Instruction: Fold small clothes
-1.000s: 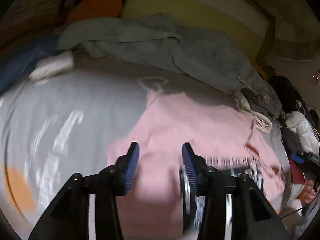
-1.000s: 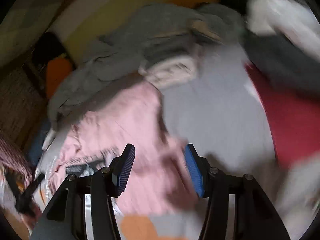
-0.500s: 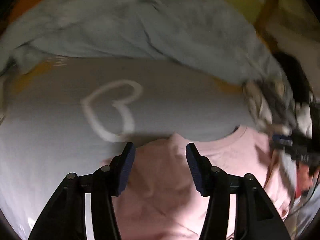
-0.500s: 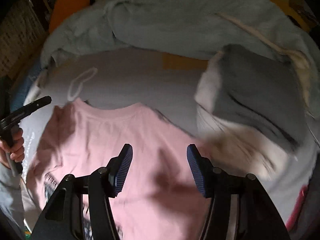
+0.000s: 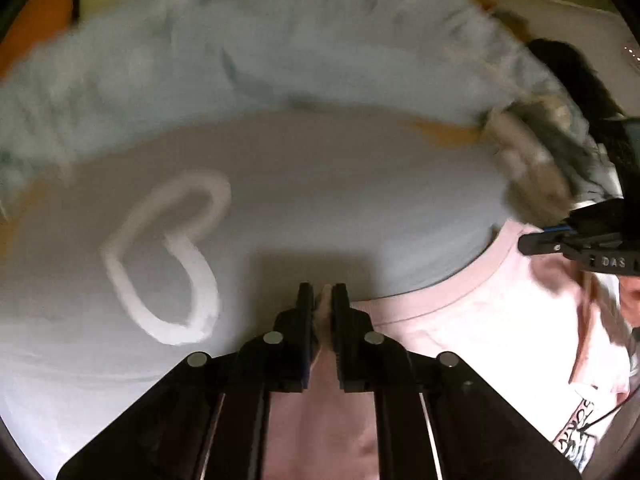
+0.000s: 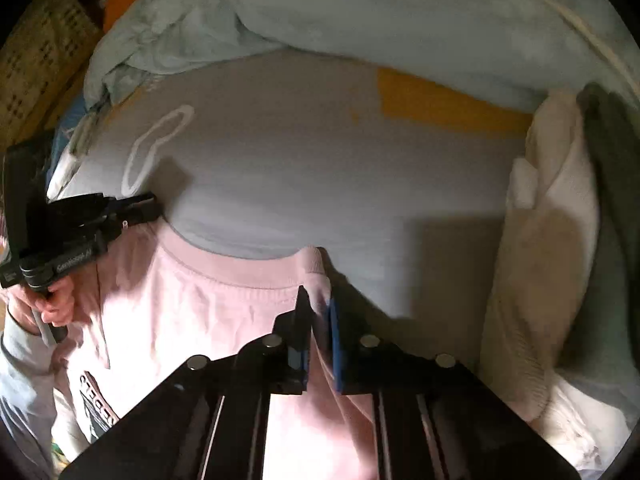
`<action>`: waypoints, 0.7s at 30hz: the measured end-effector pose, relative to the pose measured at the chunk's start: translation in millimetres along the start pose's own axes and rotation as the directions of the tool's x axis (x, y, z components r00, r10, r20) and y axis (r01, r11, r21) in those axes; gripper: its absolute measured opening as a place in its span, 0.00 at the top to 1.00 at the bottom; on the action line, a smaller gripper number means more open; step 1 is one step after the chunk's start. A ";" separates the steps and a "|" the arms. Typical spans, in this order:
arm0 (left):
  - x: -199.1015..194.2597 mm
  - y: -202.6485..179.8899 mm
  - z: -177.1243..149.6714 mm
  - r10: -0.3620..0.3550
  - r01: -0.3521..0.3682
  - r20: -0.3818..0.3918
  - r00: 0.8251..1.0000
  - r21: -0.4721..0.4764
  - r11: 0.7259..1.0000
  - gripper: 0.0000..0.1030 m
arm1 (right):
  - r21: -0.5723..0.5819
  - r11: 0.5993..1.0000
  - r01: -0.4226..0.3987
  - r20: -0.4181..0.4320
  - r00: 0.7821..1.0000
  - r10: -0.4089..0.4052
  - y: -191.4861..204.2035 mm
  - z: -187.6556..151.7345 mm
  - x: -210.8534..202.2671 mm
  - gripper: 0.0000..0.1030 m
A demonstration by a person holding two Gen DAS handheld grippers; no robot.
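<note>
Here, surface: grey bedsheet (image 5: 360, 208) with a white heart outline (image 5: 168, 256) printed on it, an orange patch (image 6: 440, 104) toward the far edge.
Task garment: pink T-shirt (image 5: 460, 340) spread flat on the sheet, neckline toward the far side, dark printed lettering (image 6: 96, 404) near the lower hem side.
Left gripper (image 5: 322, 300): just closed, jaws together on a pinch of pink fabric at one shoulder corner of the shirt, right beside the heart outline.
Right gripper (image 6: 318, 312): likewise just closed, blue pads clamped on the pink cloth at the other shoulder, just past the collar rib (image 6: 240, 276).
Collar: curved ribbed band lying between the two pinch points, flat against the sheet.
Cross views: right gripper seen at the far right edge of the left camera, black body with white lettering; left gripper seen at the left edge of the right camera, held by a hand (image 6: 56, 300) with a pale grey sleeve (image 6: 16, 368).
Far side: crumpled pale blue-grey blanket (image 6: 360, 12) heaped along the back of the sheet.
Right side: stack of cream and grey folded clothes (image 6: 560, 240), apart from the shirt.
Blur: far edge smeared in the left camera, details there unreadable.
</note>
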State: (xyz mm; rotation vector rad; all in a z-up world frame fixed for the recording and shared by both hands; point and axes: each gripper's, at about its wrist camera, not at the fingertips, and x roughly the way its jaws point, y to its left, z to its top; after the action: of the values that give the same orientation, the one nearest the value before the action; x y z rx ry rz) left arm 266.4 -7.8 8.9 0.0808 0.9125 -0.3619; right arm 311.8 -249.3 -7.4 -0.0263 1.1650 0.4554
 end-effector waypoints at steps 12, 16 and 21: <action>-202.8 -70.7 -79.1 0.011 -0.026 0.287 0.958 0.050 0.998 0.92 | -0.084 0.994 0.073 0.333 0.942 -0.041 86.0 -121.0 -173.3 0.97; -233.6 -103.6 -149.9 0.060 -0.068 0.373 0.926 0.008 0.998 0.92 | -0.073 0.991 0.108 0.419 0.906 -0.068 113.1 -198.9 -196.0 0.97; -214.4 -121.1 -223.1 0.099 -0.075 0.320 0.942 -0.086 0.993 0.91 | 0.083 0.995 0.051 0.460 0.884 -0.084 129.8 -289.4 -171.1 0.97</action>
State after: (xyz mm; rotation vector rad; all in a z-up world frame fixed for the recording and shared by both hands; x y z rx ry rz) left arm -63.1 -13.6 50.7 -0.0057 0.5924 -0.2494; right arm -43.0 -261.2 55.1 0.0977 0.7024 0.3339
